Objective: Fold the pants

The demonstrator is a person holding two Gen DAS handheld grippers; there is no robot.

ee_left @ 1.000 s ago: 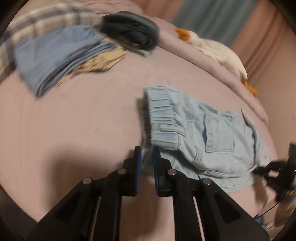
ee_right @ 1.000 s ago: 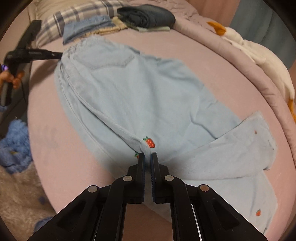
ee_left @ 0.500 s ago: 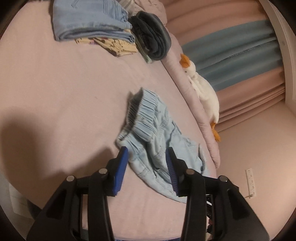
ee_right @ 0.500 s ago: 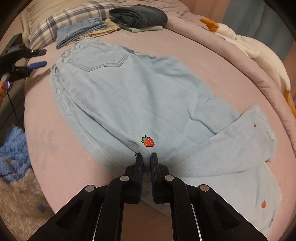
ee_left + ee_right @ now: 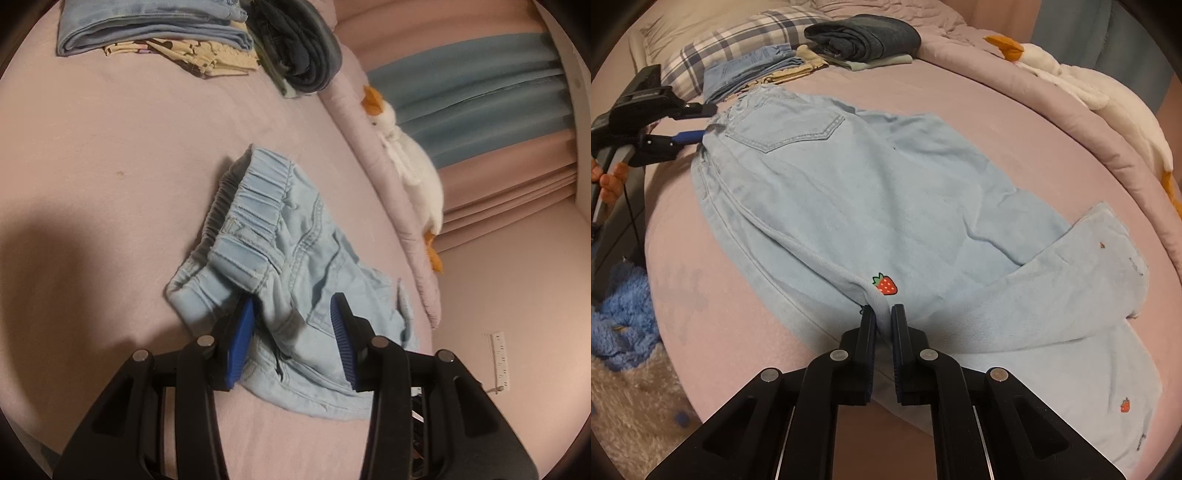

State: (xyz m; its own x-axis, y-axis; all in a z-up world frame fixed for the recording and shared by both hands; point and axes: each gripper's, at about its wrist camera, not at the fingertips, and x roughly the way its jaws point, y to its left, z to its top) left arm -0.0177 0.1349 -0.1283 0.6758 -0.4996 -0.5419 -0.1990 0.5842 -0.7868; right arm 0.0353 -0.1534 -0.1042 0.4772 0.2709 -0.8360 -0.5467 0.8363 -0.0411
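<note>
Left black two-finger gripper (image 5: 291, 314): blue pads now spread wide, waistband let go a moment back. Light blue strawberry-print denim pants (image 5: 871, 192) lying flat on pink bedsheet (image 5: 110, 155), halved lengthwise. Right black gripper (image 5: 883, 316) still clenched on leg fold by strawberry. Guessing regrip comes next for crosswise fold.

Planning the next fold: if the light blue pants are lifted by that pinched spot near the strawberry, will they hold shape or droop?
The pants look soft and creased, so they would likely droop around the right gripper. Spread wide over the bed, the loose legs would probably trail and drag.
</note>
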